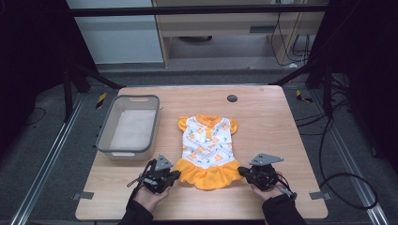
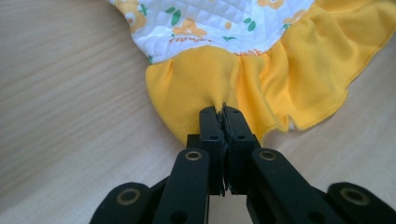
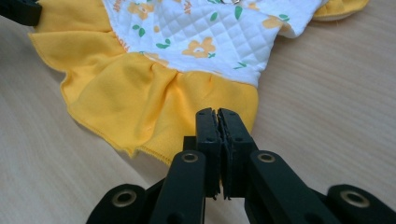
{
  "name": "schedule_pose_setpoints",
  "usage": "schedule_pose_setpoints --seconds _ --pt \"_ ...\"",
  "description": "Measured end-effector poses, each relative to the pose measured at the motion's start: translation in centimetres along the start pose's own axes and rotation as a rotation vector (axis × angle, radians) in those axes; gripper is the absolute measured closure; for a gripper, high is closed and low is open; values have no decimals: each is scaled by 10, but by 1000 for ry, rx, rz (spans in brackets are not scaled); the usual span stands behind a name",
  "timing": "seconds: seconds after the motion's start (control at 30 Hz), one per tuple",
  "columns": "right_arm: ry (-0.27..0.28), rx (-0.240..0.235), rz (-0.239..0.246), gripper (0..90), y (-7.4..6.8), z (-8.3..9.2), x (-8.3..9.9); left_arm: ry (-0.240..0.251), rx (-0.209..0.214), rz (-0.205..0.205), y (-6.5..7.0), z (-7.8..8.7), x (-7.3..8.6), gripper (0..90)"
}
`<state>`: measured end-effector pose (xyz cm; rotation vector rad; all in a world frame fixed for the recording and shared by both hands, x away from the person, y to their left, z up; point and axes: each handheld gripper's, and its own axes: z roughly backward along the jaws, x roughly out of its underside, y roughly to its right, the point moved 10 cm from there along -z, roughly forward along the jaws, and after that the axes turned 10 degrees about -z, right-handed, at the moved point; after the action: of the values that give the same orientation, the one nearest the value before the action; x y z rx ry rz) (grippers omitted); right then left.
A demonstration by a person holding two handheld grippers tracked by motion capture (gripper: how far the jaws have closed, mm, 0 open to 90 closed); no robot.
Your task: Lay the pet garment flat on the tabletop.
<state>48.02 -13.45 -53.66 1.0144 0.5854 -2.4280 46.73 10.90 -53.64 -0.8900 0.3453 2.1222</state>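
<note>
dress (image 1: pixel 208 149) | both tongs pinch its hem | grey bin (image 1: pixel 129 126) in high view

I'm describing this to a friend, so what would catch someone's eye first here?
A small dress, white floral top with orange frill, lies flat mid-table. The left gripper and right gripper each pinch one end of its near hem, jaws shut on the orange cloth. A grey bin sits to the dress's left.

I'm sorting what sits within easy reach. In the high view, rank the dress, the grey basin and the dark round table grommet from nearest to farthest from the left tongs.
1. Dress: held at its skirt by the left tongs.
2. Grey basin: ahead, leftward.
3. Grommet: far edge, rightward.
</note>
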Motion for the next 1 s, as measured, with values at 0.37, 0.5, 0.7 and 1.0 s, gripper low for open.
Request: schedule_pose_setpoints --seconds 0.37,0.5,0.7,1.0 --pt "-48 -3 8 865 -9 12 27 -56 37 -27 27 -2 20 874" --pt "-72 10 15 809 -8 10 34 -63 33 -25 27 -4 22 862" --pt "-4 18 10 723 -5 15 25 -7 -2 2 17 7 15 708" --pt "82 17 -5 704 -3 18 9 51 -54 9 4 14 5 622"
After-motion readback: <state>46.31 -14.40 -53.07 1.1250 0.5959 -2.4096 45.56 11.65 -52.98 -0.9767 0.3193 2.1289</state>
